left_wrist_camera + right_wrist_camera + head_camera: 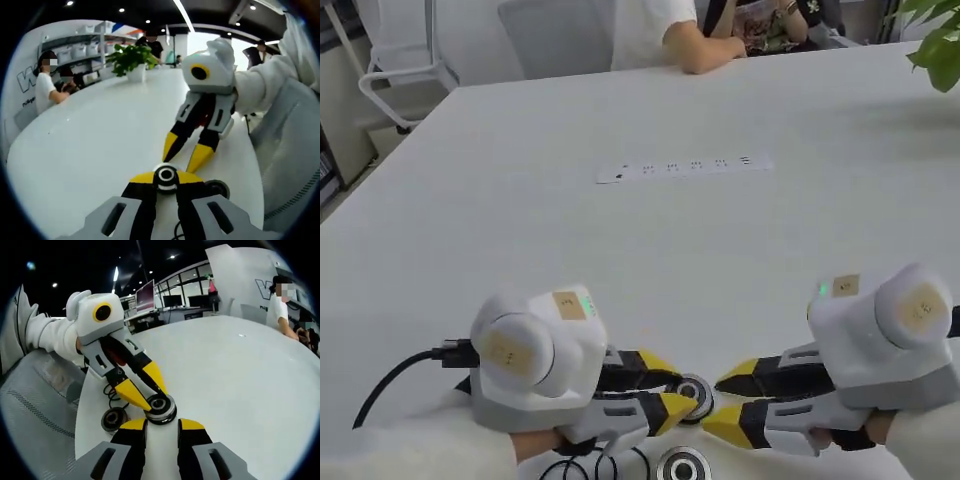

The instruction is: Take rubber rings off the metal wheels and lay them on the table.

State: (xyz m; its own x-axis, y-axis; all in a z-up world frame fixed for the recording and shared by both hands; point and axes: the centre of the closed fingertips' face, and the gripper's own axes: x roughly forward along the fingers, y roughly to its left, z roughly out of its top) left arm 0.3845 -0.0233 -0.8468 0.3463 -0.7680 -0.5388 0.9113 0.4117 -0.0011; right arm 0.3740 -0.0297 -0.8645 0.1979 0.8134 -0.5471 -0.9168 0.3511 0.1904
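A small metal wheel (695, 392) with a dark rubber ring is held just above the white table (620, 250) at its near edge. My left gripper (672, 388) is shut on the wheel (166, 177), its yellow tips on either side. My right gripper (715, 401) faces it from the right, open, with its tips right at the wheel (160, 409); whether they touch is unclear. A second wheel (682, 465) lies on the table just below them, also seen as a wheel (216, 189) beside my left jaws. Loose black rubber rings (582, 468) lie under the left gripper.
A white power strip (685, 167) lies mid-table. A person (660, 30) sits at the far edge, with a plant (935, 45) at the far right. A black cable (390, 385) trails left from my left gripper. Bare tabletop stretches ahead of the grippers.
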